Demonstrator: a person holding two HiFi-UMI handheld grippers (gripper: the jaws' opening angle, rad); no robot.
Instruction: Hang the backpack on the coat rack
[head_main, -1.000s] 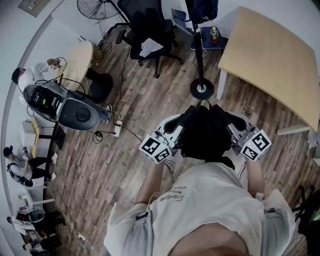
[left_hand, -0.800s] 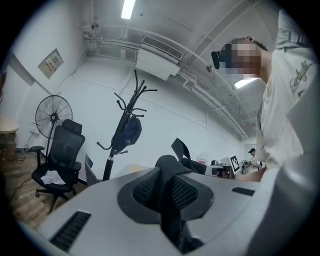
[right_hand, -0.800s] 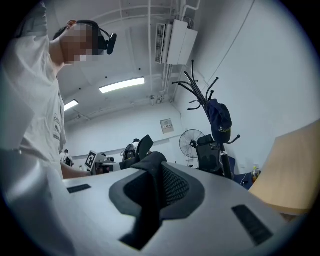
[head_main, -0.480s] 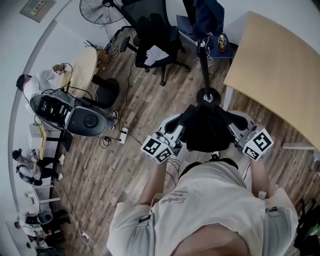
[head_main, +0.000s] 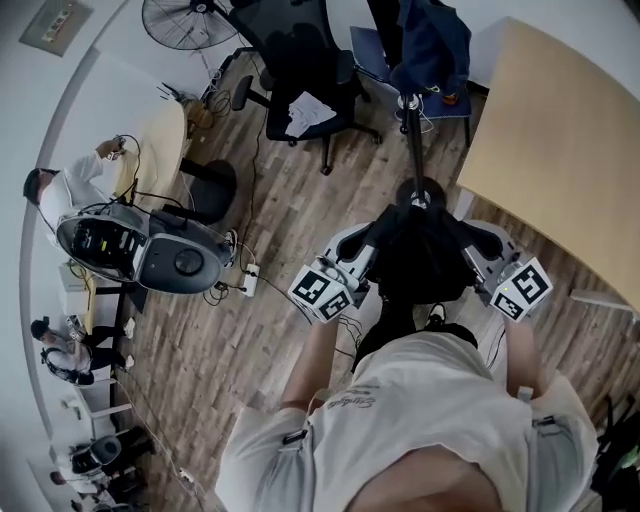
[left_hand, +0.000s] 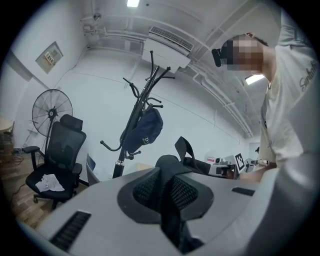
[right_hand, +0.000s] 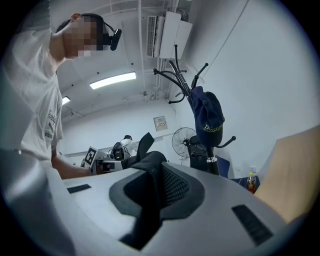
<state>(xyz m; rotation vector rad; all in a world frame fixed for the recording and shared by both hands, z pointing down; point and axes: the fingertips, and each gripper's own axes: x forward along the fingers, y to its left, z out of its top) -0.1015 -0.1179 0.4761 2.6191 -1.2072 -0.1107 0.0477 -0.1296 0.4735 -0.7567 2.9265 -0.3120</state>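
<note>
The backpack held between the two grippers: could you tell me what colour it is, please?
The backpack is plain black, which shows best in the head view.

Jaws apparently clamp backpack (left_hand: 170, 163) fabric.

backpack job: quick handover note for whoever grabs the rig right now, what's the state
Left hand-held gripper: shut on the backpack.
Right hand-held gripper: shut on it too.
Backpack: held up between both grippers in front of the person, close to the coat rack base.
A dark blue bag already hangs on the rack.
Done: backpack picked up and at the rack.
Left: raise it, loop a strap over a free hook, release.
</note>
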